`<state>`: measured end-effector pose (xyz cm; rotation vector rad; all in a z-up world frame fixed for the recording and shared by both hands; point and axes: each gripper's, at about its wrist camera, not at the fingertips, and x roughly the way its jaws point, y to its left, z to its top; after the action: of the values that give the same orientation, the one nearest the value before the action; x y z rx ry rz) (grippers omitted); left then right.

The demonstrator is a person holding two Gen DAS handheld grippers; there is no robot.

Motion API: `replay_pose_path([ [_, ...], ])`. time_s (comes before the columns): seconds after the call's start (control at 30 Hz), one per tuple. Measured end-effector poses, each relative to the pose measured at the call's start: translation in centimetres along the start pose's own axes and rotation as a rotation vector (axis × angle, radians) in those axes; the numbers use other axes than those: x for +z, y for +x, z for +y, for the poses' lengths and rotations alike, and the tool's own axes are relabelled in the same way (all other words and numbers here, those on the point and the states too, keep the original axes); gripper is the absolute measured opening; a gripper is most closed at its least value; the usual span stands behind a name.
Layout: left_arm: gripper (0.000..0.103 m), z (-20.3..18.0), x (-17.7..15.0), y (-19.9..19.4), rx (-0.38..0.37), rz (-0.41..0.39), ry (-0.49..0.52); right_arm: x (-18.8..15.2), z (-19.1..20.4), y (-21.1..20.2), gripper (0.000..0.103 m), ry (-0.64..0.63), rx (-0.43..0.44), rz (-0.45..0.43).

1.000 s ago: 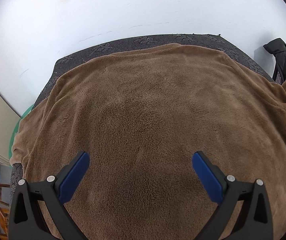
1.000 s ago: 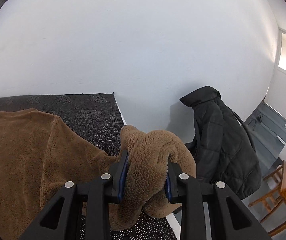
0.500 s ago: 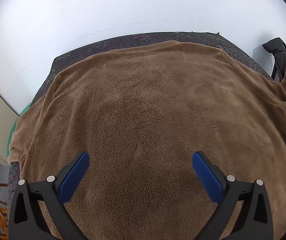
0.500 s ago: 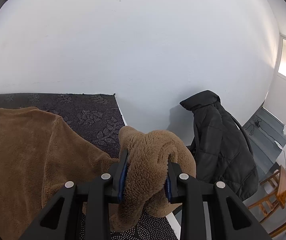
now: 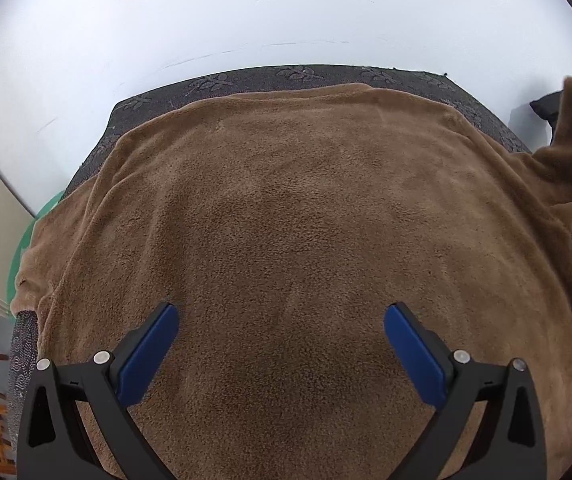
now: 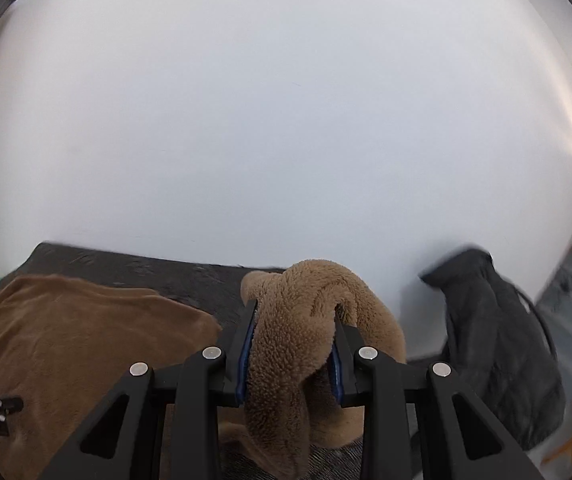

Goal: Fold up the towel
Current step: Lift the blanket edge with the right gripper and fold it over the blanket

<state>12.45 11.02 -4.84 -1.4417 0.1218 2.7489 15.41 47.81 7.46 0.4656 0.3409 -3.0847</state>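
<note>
The brown towel [image 5: 297, 216] lies spread flat over a dark, leaf-patterned surface [image 5: 297, 74], covering nearly all of it; a strip of the surface shows along the far edge at 12 o'clock. At 3 o'clock in the left wrist view one towel corner is lifted off the surface. The right hand-held gripper [image 6: 290, 354] pinches that bunched corner between its blue pads, fabric bulging over the fingertips. The left hand-held gripper [image 5: 280, 334] hangs over the towel's near middle, fingers spread wide, nothing between them. A black jacket [image 6: 497, 344] hangs at 4 o'clock beside the white wall [image 6: 278, 120].
</note>
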Motion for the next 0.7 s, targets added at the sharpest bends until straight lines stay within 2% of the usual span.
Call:
replay_pose_path([
  [0.07, 0.103, 0.5, 0.0, -0.1, -0.004, -0.002, -0.016, -0.1, 4.0, -0.4, 0.034, -0.147, 0.085, -0.018],
  [0.13, 0.103, 1.0, 0.1, -0.2, 0.003, -0.004, -0.029, -0.9, 8.4, -0.9, 0.071, -0.322, 0.19, -0.014],
  [0.17, 0.103, 1.4, 0.0, -0.2, 0.007, -0.004, -0.036, -1.3, 10.7, -1.1, 0.094, -0.409, 0.242, -0.011],
  [0.2, 0.103, 1.8, 0.0, -0.2, 0.011, -0.004, -0.044, -2.1, 12.3, -1.7, 0.099, -0.472, 0.276, -0.021],
  [0.23, 0.103, 2.2, -0.1, -0.2, 0.014, -0.002, -0.052, -3.0, 13.9, -2.3, 0.099, -0.533, 0.31, -0.032],
  [0.33, 0.103, 3.4, -0.3, 0.0, 0.014, 0.008, -0.084, -5.1, 16.5, -3.0, 0.099, -0.645, 0.399, 0.03],
  [0.47, 0.103, 4.4, -0.3, 0.3, -0.015, 0.021, -0.123, -6.6, 16.4, -3.1, 0.099, -0.665, 0.503, 0.131],
  [0.57, 0.103, 4.3, -0.4, 0.2, -0.029, 0.021, -0.125, -6.5, 14.3, -2.9, 0.099, -0.552, 0.546, 0.202],
  [0.63, 0.103, 4.1, -0.4, 0.2, -0.037, 0.024, -0.12, -5.6, 11.8, -2.4, 0.099, -0.402, 0.565, 0.24],
  [0.7, 0.103, 3.8, -0.4, 0.1, -0.053, 0.031, -0.115, -4.6, 8.3, -1.2, 0.099, -0.187, 0.574, 0.273],
])
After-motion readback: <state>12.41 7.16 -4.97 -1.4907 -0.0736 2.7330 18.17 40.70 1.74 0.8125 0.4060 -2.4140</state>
